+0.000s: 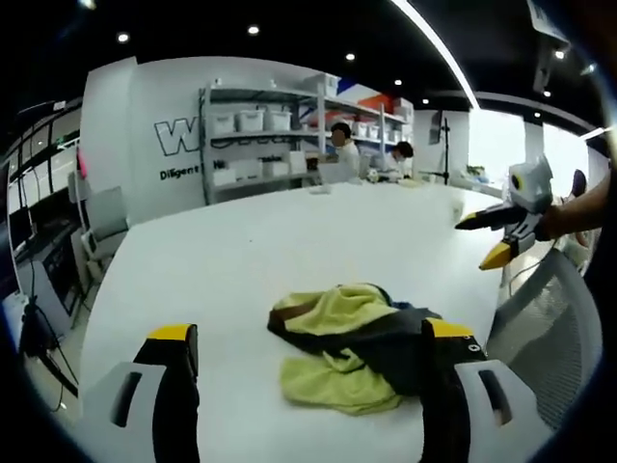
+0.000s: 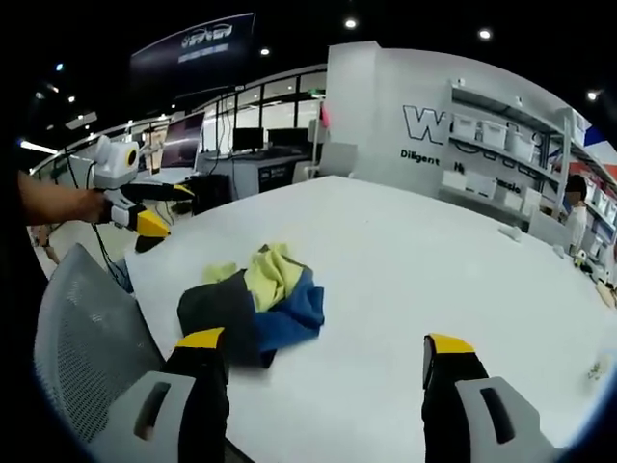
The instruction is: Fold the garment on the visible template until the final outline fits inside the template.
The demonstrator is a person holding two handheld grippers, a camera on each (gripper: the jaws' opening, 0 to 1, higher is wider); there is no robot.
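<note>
Your left gripper (image 1: pixel 307 352) and right gripper (image 2: pixel 323 359) both hang with jaws spread wide, gripping nothing; ahead of them the crumpled garment (image 1: pixel 352 347) lies on the white table (image 1: pixel 289 246), shelves (image 1: pixel 255 135) beyond

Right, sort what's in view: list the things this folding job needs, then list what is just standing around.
For the job:
- crumpled yellow-green, dark grey and blue garment
- white table under it
- left gripper, jaws apart
- right gripper, jaws apart

Just standing around:
- grey mesh chair at the table edge
- metal shelving with white bins
- people at the far desk

No template outline is visible.
</note>
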